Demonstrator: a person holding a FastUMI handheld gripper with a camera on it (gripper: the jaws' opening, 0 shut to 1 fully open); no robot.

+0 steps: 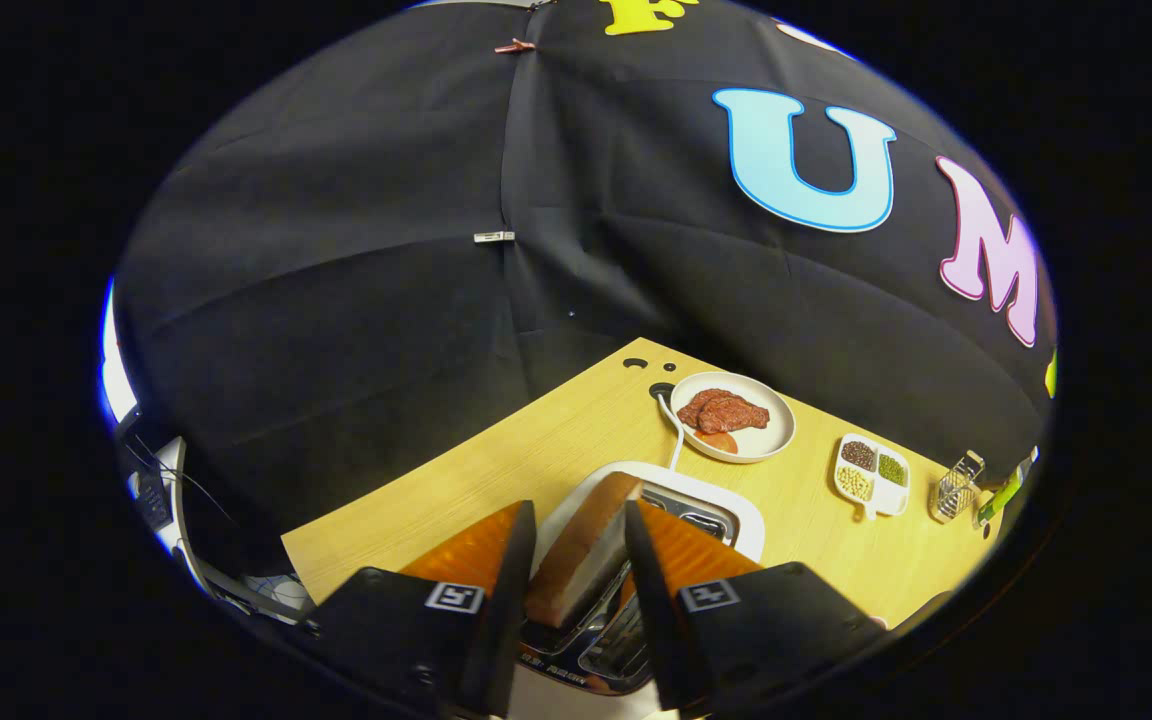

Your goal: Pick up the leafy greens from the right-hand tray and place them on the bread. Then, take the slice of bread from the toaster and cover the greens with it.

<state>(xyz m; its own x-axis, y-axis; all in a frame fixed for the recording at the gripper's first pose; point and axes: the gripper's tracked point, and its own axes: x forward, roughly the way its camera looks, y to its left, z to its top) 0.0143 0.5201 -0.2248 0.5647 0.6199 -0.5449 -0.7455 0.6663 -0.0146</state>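
Observation:
A slice of bread [584,545] with a brown crust stands on edge between my fingers, its lower end in or just over a slot of the white toaster [739,517]. My gripper [578,512] is shut on the slice, one finger pressed against each flat face. The toaster sits on the wooden table [496,470] directly under the fingers, and its second slot [688,512] shows beside the right finger.
Beyond the toaster stands a white plate [782,430] with slices of brown meat [726,411]. To its right lie a small divided dish of beans [872,476] and a little wire rack [957,487]. A white cable [675,440] runs from the toaster toward the table's back edge.

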